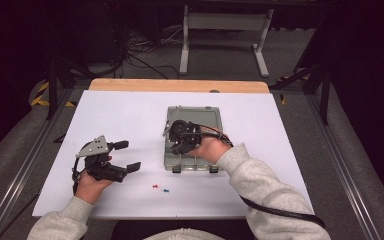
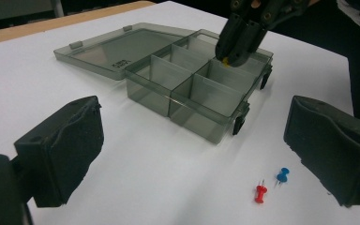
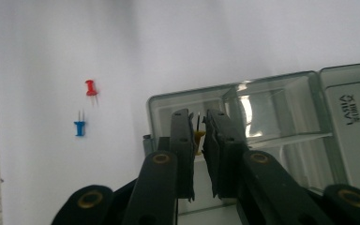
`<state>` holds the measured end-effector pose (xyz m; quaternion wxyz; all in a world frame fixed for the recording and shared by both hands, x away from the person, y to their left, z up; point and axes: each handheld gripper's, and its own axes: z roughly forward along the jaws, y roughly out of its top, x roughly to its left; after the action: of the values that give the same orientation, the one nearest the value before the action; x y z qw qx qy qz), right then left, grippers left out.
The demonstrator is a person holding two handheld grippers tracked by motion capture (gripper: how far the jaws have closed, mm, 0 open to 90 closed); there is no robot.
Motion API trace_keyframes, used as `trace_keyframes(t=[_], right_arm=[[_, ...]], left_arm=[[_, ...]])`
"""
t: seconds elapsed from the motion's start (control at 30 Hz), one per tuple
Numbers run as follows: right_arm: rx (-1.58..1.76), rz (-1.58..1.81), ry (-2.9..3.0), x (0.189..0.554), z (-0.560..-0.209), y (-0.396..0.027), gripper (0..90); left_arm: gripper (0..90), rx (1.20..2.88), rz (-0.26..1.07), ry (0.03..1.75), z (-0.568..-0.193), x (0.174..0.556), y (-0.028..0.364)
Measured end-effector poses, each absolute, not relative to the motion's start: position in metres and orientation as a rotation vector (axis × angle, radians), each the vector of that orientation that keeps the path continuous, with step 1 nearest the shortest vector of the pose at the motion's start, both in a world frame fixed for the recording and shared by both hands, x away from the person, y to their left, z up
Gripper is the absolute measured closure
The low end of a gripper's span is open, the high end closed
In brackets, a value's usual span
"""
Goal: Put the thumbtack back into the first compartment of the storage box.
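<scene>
A smoky clear compartment box (image 1: 168, 159) lies mid-table with its lid (image 1: 202, 117) folded flat to the far side. My right gripper (image 1: 176, 134) hovers over the box's compartments, shut on a yellow push pin (image 3: 199, 137) whose needle points up between the pads; the left gripper view shows the pin (image 2: 225, 60) at the right gripper's tips (image 2: 232, 57), above a far compartment. My left gripper (image 1: 129, 155) rests open at the left of the table, nothing between its fingers. A red push pin (image 1: 155, 187) and a blue push pin (image 1: 166, 190) lie loose in front of the box.
The white table top (image 1: 120, 115) has a wooden strip (image 1: 180, 85) along its far edge. The box's dividers (image 2: 178, 77) stand upright between its compartments. Table legs and cables sit on the floor beyond the far edge.
</scene>
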<state>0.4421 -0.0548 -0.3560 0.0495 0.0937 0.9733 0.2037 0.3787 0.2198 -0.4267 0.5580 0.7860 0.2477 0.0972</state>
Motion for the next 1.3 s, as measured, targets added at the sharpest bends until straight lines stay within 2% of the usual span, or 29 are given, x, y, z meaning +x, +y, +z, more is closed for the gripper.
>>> trace_keyframes(t=[0.57,1.3], right_arm=[[0.388,0.651,2.916,0.475,-0.353,-0.057,81.8],[0.52,0.657,2.902,0.505,-0.373,-0.06,81.7]], left_arm=[[5.8,1.857,0.246,0.577,-0.427,0.379,0.219],[5.9,1.871,0.25,0.57,-0.427,0.378,0.217]])
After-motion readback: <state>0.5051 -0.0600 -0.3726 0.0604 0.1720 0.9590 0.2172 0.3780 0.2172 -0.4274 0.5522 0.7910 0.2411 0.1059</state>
